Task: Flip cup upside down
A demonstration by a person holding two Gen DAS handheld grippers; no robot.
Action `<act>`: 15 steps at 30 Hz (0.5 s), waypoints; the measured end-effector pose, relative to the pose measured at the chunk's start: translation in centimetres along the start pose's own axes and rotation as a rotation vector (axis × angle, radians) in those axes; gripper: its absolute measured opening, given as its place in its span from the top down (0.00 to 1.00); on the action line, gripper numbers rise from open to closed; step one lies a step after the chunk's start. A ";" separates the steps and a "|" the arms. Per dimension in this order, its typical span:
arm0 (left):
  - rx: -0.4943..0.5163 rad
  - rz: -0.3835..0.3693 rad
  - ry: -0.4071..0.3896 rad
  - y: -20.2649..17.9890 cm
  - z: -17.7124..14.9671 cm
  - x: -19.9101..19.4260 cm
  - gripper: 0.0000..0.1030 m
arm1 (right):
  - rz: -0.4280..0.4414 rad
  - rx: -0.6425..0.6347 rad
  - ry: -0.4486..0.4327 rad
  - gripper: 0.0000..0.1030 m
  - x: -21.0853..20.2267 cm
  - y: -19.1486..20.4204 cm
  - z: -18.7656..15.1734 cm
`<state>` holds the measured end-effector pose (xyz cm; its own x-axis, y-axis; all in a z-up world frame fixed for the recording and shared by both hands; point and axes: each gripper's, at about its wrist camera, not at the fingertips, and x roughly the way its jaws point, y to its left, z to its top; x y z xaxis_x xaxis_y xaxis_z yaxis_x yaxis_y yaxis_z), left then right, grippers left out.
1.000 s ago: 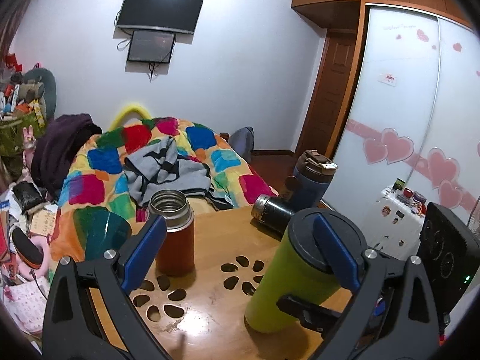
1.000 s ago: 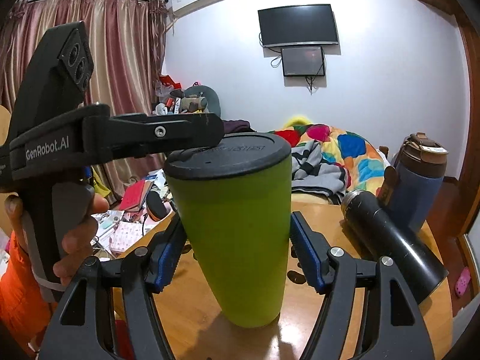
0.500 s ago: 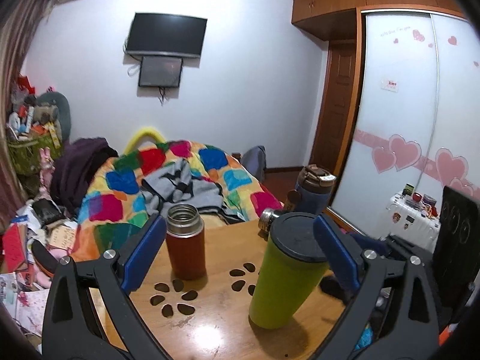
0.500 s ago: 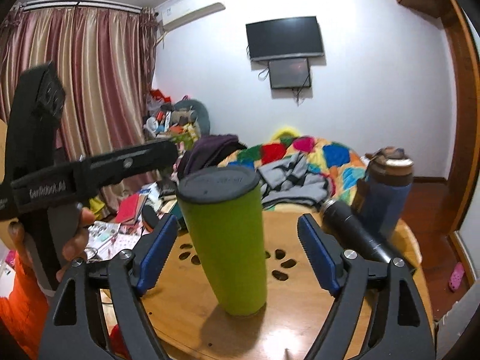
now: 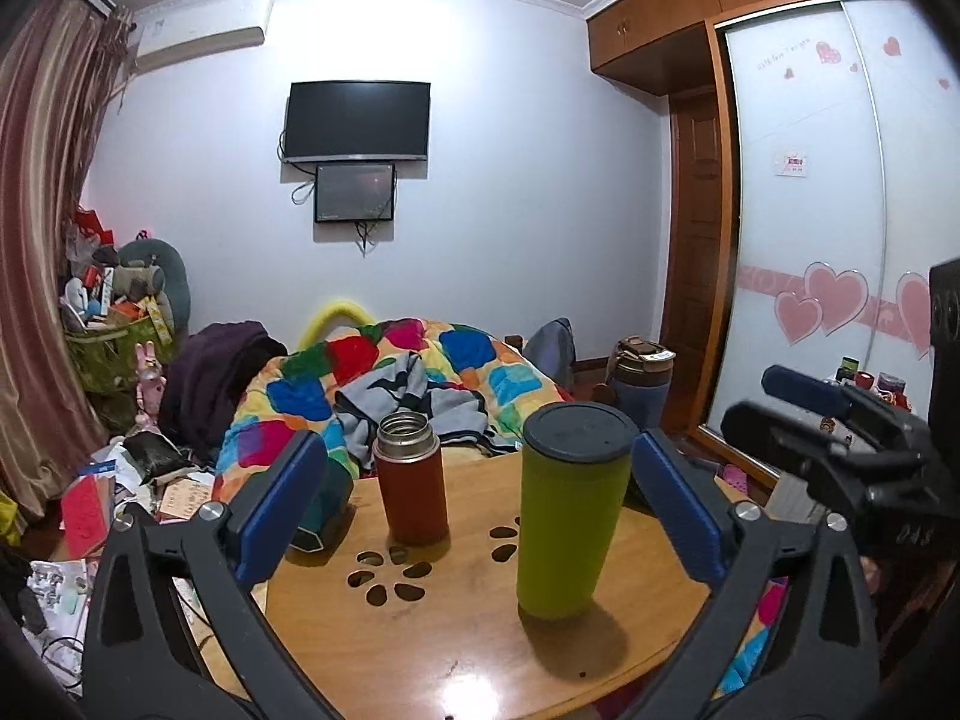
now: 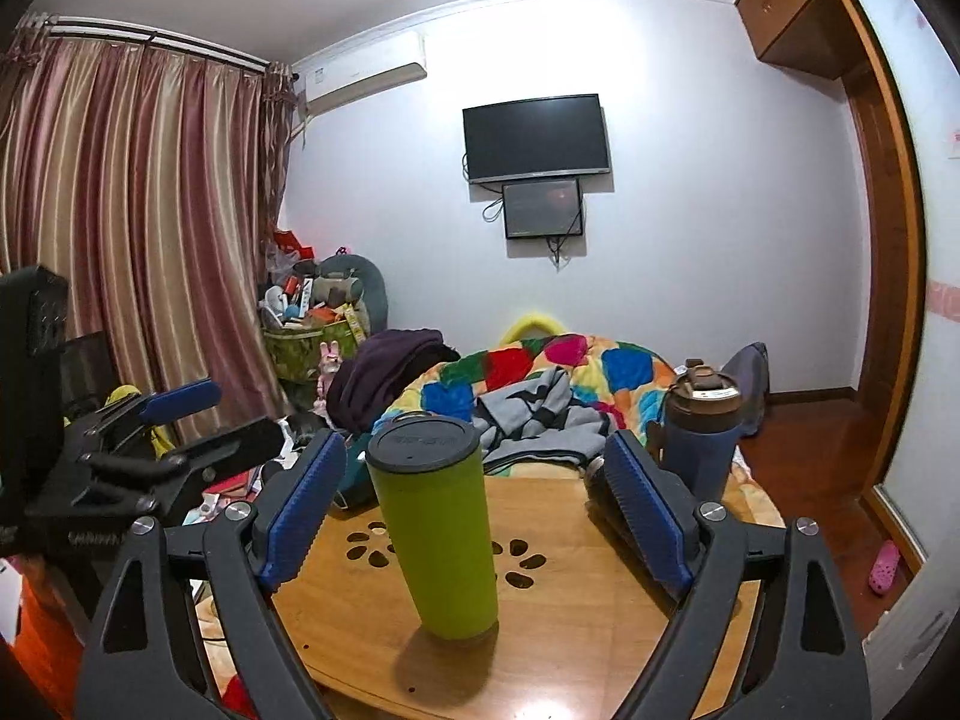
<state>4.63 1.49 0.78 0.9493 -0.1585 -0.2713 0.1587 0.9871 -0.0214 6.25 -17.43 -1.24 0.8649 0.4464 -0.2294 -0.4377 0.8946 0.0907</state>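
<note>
I am looking across a round wooden table (image 5: 456, 648), whose near edge is cut off at the bottom of both views. Behind it lies a bed with a bright patchwork quilt (image 5: 390, 372), partly hidden by the things on the table. The green cup (image 5: 570, 510) stands on the table, its wider end with the dark lid uppermost and its narrow end on the wood. My left claw (image 5: 480, 510) is spread wide, its blue pads apart from the cup on either side and touching nothing. My right claw (image 6: 474, 510) is also spread wide and empty, with the cup (image 6: 435, 528) between its pads but clear of both. A red flask (image 5: 411, 480) with an open steel mouth stands near the cup, to its left in the left view; the cup hides it in the right view. A blue bottle (image 6: 699, 438) with a brown lid stands at the table's far right edge. Just before it lies something dark (image 6: 600, 492), mostly hidden by my right pad, so I cannot tell what it is.
</note>
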 end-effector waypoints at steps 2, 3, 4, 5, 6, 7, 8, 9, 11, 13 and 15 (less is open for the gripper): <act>0.003 0.010 -0.005 -0.2 -0.3 -0.5 0.00 | -0.007 0.001 -0.003 0.07 -0.4 0.0 0.1; 0.004 0.014 -0.006 -0.3 -0.5 -0.8 0.00 | -0.010 0.002 -0.007 0.01 -0.7 0.1 0.1; 0.005 0.018 -0.008 -0.4 -0.6 -0.9 0.00 | -0.015 0.005 -0.016 0.00 -1.0 0.3 0.1; 0.003 0.021 -0.010 -0.3 -0.9 -1.2 0.00 | -0.018 0.011 -0.027 0.00 -1.3 0.4 0.2; 0.000 0.023 -0.010 -0.4 -1.0 -1.3 0.00 | -0.016 0.012 -0.029 0.00 -1.5 0.4 0.2; -0.004 0.026 -0.008 -0.3 -1.2 -1.5 0.00 | -0.012 0.012 -0.029 0.00 -1.6 0.5 0.3; -0.007 0.027 -0.006 -0.3 -1.3 -1.5 0.00 | -0.012 0.009 -0.031 0.00 -1.7 0.6 0.4; -0.010 0.029 -0.005 -0.3 -1.5 -1.6 0.00 | -0.015 0.005 -0.033 0.00 -1.8 0.7 0.4; -0.013 0.031 -0.003 -0.3 -1.6 -1.8 0.00 | -0.021 -0.004 -0.037 0.00 -2.0 0.9 0.5; -0.016 0.030 -0.002 -0.2 -1.8 -1.8 0.00 | -0.026 -0.007 -0.040 0.00 -2.1 1.1 0.5; -0.017 0.031 -0.002 -0.3 -1.7 -2.0 0.00 | -0.026 -0.007 -0.040 0.00 -2.3 1.1 0.3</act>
<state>2.25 1.55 -0.37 0.9542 -0.1280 -0.2703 0.1247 0.9918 -0.0295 3.81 -17.44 -0.28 0.8851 0.4238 -0.1923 -0.4166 0.9057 0.0787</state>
